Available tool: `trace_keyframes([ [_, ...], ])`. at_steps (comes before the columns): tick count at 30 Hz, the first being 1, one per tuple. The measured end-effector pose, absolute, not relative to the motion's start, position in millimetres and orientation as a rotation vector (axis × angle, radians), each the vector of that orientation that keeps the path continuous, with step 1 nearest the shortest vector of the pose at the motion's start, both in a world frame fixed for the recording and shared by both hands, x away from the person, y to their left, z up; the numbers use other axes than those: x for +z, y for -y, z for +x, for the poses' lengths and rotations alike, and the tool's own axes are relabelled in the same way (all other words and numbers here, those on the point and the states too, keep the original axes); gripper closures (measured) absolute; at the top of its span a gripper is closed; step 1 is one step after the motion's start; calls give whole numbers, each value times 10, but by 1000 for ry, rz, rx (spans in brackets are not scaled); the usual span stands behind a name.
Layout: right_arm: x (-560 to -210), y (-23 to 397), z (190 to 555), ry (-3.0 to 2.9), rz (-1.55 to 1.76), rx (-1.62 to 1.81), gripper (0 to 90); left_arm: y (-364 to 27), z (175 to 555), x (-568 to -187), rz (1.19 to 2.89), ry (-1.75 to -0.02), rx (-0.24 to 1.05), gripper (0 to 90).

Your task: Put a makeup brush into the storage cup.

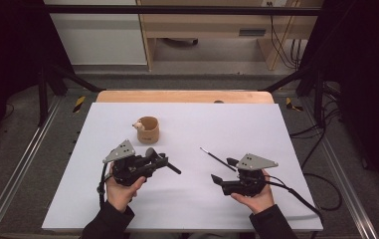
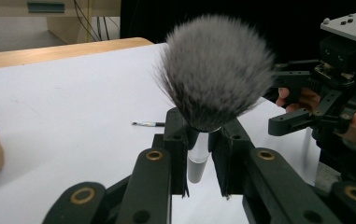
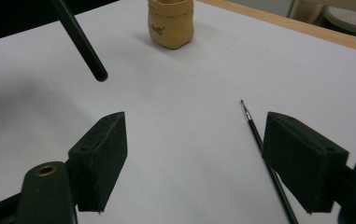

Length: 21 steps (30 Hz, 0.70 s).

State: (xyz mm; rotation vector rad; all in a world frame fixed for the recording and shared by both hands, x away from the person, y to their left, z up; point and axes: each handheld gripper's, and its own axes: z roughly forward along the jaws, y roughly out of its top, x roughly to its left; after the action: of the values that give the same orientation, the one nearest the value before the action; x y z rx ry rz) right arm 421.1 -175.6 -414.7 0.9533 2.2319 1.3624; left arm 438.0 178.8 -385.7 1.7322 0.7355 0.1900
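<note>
The left gripper point(image 2: 199, 158) clamps the silver ferrule of a fluffy makeup brush point(image 2: 215, 70) at mid frame in its own view; the black handle is hidden behind the jaws. The right gripper point(image 3: 196, 158) stands wide with nothing between its pads, and a thin liner brush point(image 3: 259, 140) lies by its right jaw, its lower end cut off. At top, a tan pouch point(image 3: 171, 23) bears a small label too blurred to read

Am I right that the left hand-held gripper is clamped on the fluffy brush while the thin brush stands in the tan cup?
Not quite: the left hand-held gripper does clamp the fluffy brush, but the thin brush lies on the white sheet, apart from the tan cup, as the right gripper view shows.
</note>
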Motion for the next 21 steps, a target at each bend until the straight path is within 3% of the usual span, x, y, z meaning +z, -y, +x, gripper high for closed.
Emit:
trace_keyframes([
  [21,-4130,2133,4265,-2081,1116,1341,98,-2046,4451,-3749,1738,-826,283,766],
])
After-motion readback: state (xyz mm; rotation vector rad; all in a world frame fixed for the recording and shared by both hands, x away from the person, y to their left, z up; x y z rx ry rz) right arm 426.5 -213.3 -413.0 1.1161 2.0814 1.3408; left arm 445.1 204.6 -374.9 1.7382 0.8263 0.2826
